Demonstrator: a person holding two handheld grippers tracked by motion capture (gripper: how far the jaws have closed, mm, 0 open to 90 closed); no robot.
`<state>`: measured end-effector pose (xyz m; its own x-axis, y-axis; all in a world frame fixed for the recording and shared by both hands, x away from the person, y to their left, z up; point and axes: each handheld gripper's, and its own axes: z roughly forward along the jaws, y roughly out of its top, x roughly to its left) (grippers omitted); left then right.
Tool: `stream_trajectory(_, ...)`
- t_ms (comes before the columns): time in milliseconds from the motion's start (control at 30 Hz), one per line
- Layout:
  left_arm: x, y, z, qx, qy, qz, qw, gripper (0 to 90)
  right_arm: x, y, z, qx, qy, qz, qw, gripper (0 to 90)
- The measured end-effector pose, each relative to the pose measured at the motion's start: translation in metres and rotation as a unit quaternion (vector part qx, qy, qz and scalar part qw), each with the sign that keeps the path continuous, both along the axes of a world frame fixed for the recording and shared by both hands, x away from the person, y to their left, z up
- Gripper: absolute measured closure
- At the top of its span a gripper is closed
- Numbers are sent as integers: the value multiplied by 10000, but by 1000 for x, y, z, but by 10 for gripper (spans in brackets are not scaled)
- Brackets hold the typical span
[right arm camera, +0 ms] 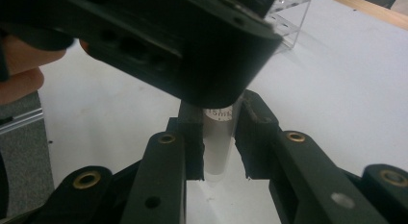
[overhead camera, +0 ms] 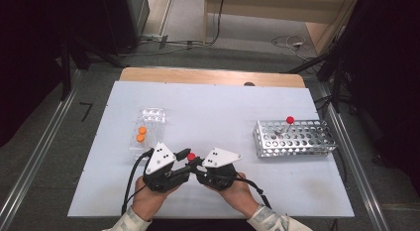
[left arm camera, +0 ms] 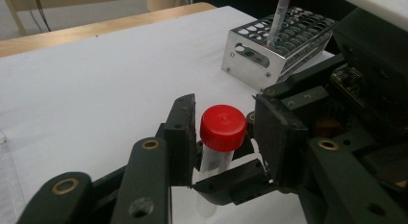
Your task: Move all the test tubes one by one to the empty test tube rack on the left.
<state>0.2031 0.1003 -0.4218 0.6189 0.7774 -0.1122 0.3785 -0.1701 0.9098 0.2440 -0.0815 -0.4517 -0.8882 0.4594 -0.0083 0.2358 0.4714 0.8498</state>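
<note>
Presently, the right gripper (right arm camera: 219,137) is clamped on the clear body of a tube (right arm camera: 219,142), held upright above the table (overhead camera: 223,117). The left gripper (left arm camera: 223,132) brackets its red cap (left arm camera: 223,128); whether both pads press the cap is unclear. A metal rack (overhead camera: 294,138) stands well apart.

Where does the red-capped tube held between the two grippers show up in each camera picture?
High view: the red-capped tube sits low at centre, between the two hand-held grippers.
Left gripper view: centre, its red cap between the black jaws.
Right gripper view: centre, its clear body clamped between the jaws, its top hidden behind the other gripper.
Shared landmark: the white table.
</note>
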Motion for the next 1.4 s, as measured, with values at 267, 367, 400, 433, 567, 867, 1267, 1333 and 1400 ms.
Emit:
stream_trajectory(267,0,0,0,13,-8,15,10000,665,-1,0,1,14,1,-2,10000,710)
stream_trajectory(367,0,0,0,21,-16,20,10000,685,-1,0,1,6,9,4,10000,710)
stream_trajectory(400,0,0,0,23,-18,20,10000,685,-1,0,0,6,8,6,10000,710)
stream_trajectory(433,0,0,0,24,-22,20,10000,687,-1,0,0,14,15,9,10000,710)
stream_trajectory(567,0,0,0,36,-27,32,10000,691,-1,0,0,18,13,9,10000,709)
stream_trajectory(867,0,5,2,39,-51,123,9999,697,-1,-1,2,70,80,74,9999,450)
stream_trajectory(1267,-2,36,21,-119,-148,524,9984,697,1,-27,5,37,127,-167,9998,269)
stream_trajectory(1333,-3,43,26,-139,-158,590,9980,697,2,-33,5,33,130,-230,9996,269)
stream_trajectory(1400,-4,50,30,-169,-172,680,9974,697,2,-39,5,36,121,-298,9995,269)
